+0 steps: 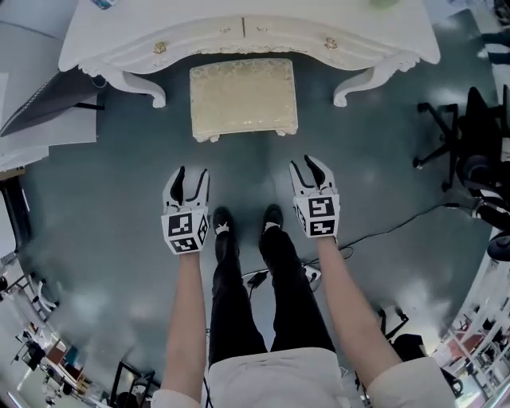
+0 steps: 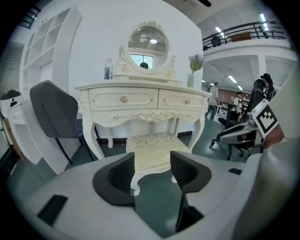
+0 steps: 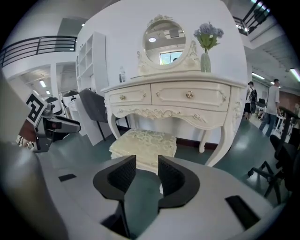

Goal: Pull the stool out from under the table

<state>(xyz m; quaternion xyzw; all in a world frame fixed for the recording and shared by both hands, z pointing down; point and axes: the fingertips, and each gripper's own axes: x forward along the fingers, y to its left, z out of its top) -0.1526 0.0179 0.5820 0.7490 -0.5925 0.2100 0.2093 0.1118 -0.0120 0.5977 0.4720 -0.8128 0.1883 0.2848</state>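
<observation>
Head view, cut off: the top edge cuts the table (image 1: 199,20), so only its front strip with two drawers and two curved front legs shows.
Stool, place: the stool (image 1: 243,97) stands on the floor (image 1: 119,175) between the two front legs of the table. Its back edge is at the table's front edge, and most of the seat is out in the open.
Stool, hidden parts: from above only small feet show at the front corners. In both gripper views the dark jaws cover the near edge of the seat.
Left gripper: the left gripper (image 1: 188,179) is held in the air well short of the stool, pointing forward and down. Its jaws are apart with nothing between them.
Right gripper: the right gripper (image 1: 309,169) is held level with the left one at the other side. Its jaws stand a little closer together but are also empty.
Arms: both bare forearms reach forward, almost parallel, outside the person's legs.
Materials: the table is white with carved scrolls and small brass knobs. The stool has a cream seat with a raised flower pattern. The jaw pads are black and ribbed. The floor is dark, smooth and reflecting.
On the table: an oval mirror (image 2: 148,42), a small bottle (image 2: 108,70) and a vase (image 3: 206,61) with pale flowers.
Hard to read: the far people and desks are too small to describe.
</observation>
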